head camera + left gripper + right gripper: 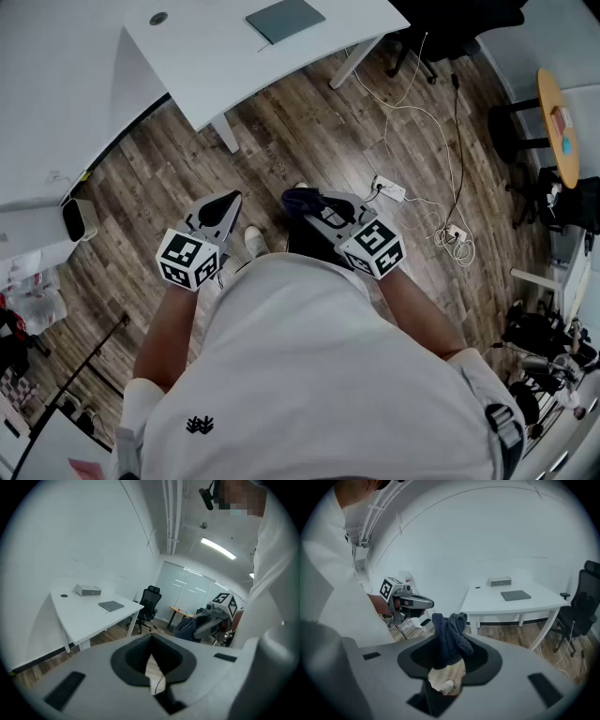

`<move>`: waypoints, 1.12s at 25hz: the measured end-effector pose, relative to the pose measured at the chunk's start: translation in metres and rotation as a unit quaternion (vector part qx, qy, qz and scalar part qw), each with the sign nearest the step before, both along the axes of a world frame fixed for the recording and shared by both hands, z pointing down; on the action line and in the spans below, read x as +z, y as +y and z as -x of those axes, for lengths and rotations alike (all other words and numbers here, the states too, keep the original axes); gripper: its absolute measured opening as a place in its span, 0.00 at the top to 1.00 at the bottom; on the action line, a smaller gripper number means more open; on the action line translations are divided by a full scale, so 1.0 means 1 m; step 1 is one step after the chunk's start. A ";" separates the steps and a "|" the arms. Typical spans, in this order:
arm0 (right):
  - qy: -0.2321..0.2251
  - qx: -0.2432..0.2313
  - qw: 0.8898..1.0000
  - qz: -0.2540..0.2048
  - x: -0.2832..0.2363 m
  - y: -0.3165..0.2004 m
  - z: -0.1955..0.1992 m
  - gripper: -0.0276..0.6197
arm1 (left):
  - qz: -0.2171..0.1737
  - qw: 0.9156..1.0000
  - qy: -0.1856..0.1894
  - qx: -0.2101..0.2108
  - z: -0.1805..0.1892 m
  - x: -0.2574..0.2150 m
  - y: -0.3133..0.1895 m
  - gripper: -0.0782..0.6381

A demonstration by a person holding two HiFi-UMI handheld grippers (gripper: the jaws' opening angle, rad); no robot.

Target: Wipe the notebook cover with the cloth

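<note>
Both arms are bent, close to the tummy, pointing forward over the floor. The right gripper (302, 201) pinches the dark blue cloth (449, 637) tight. The left gripper (223, 204) is squeezed together on nothing. Far ahead, the notebook (285, 20) lies flat on the desk (216, 70), long side running across. The right gripper looks a bit nearer to it.
</note>
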State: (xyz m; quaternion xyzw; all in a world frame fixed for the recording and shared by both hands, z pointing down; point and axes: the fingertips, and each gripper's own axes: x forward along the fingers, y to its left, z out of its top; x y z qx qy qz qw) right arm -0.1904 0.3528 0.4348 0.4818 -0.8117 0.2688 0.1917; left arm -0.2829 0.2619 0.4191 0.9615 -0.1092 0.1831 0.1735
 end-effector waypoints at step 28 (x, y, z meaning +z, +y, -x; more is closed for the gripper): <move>-0.072 -0.040 0.996 0.018 0.030 -0.104 -0.172 0.75 | -0.019 0.995 -0.046 -0.085 -0.169 0.003 -0.107 0.88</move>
